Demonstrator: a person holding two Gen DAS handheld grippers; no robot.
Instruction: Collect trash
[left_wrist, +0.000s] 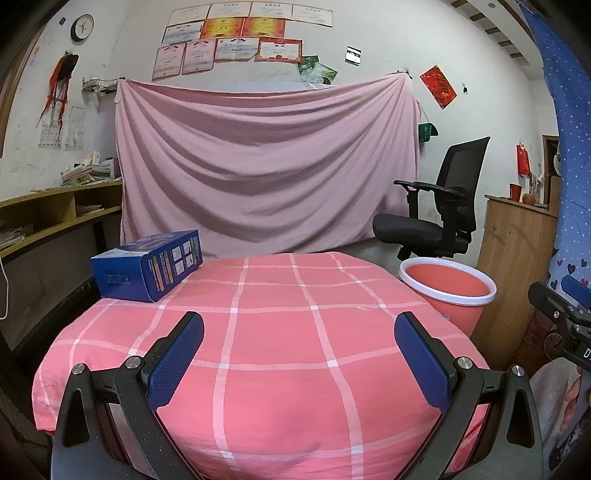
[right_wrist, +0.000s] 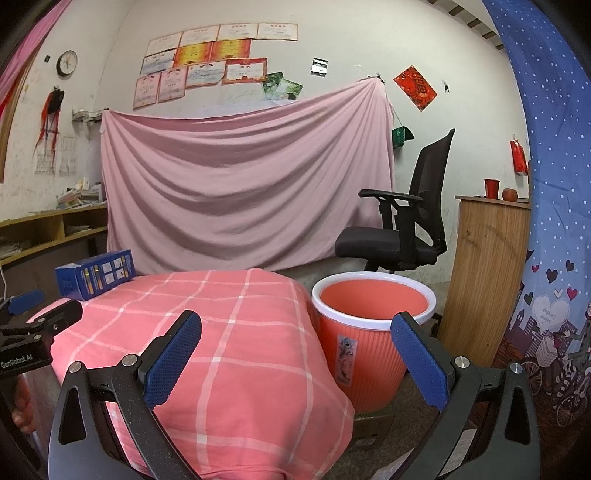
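Note:
A blue cardboard box (left_wrist: 147, 264) lies at the far left corner of the table with the pink checked cloth (left_wrist: 280, 325); it also shows in the right wrist view (right_wrist: 96, 278). An orange bin with a white rim (left_wrist: 448, 291) stands on the floor to the right of the table, seen close in the right wrist view (right_wrist: 369, 332), and looks empty. My left gripper (left_wrist: 299, 354) is open and empty above the near part of the table. My right gripper (right_wrist: 295, 354) is open and empty, over the table's right edge beside the bin.
A black office chair (right_wrist: 402, 229) stands behind the bin. A wooden cabinet (right_wrist: 484, 273) is to the right of it. A pink sheet (left_wrist: 266, 162) hangs on the back wall. Wooden shelves with papers (left_wrist: 55, 210) run along the left.

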